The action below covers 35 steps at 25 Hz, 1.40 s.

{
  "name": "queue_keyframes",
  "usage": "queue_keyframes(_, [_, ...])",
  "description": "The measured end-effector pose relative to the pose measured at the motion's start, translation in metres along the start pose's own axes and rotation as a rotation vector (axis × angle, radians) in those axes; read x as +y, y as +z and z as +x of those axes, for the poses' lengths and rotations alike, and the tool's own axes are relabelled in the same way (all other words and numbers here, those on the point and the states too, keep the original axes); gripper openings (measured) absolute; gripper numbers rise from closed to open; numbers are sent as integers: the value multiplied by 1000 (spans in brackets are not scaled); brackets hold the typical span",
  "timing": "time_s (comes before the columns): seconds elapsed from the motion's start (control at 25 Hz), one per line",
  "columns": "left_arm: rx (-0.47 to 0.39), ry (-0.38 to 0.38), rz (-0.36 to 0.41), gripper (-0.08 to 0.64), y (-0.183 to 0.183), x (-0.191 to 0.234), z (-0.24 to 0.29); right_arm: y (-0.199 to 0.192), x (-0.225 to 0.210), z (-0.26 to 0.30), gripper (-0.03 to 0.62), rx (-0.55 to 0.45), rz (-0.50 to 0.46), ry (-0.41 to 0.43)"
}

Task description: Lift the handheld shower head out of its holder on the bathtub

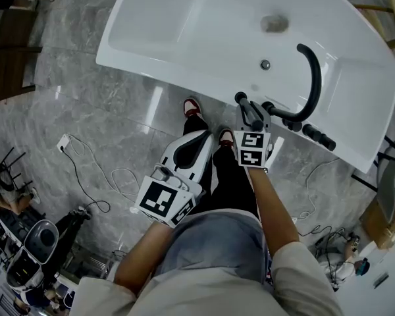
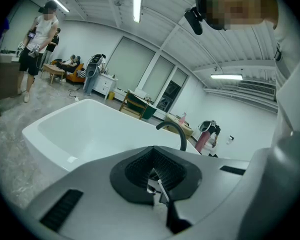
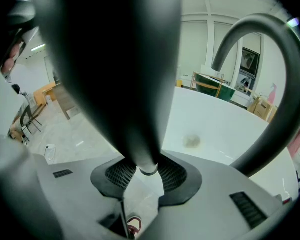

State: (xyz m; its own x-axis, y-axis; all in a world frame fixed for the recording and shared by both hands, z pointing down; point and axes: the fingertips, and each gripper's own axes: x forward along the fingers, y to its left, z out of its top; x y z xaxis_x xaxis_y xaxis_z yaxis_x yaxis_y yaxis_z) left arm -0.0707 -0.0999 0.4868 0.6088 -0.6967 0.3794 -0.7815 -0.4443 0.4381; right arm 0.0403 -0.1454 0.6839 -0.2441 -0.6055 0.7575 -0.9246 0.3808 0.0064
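The black handheld shower head (image 1: 249,110) stands in its holder on the near rim of the white bathtub (image 1: 184,18), left of the black arched faucet (image 1: 311,78). My right gripper (image 1: 253,120) is at that rim. In the right gripper view the shower head's tapered handle (image 3: 125,84) runs down between the right gripper's (image 3: 147,184) pads, and the jaws are shut on it. My left gripper (image 1: 199,138) hangs over the floor, short of the tub. In the left gripper view the left gripper (image 2: 157,184) has its pads together and holds nothing, with the tub (image 2: 90,129) ahead.
A black knob (image 1: 268,106) and a lever handle (image 1: 319,137) sit on the rim beside the faucet. A power strip (image 1: 64,142) and cables lie on the marble floor at left. Equipment (image 1: 39,242) stands at the lower left. A person (image 2: 37,49) stands beyond the tub.
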Motion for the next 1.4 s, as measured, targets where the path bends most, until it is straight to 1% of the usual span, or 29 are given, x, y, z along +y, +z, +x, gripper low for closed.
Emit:
queue_keyframes(0.32, [-22,1,-9,5,4,-8,-1,8,0,-22,144,-25,-24,9])
queue_keyframes(0.64, [-40,-10,-7,5,12,-19,3,24,-1,-42,144,-55,-39,28])
queue_keyframes(0.84, [-59,20,-11,5,18,-18,4,32,-3,-53,144,-75,-49,41])
queue_keyframes(1.2, [-60,37,8,5,23,-17,5,49,-1,-77,144,-107,-72,67])
queue_keyframes(1.4, [-65,34,16,5,24,-19,3,57,3,-95,144,-135,-74,80])
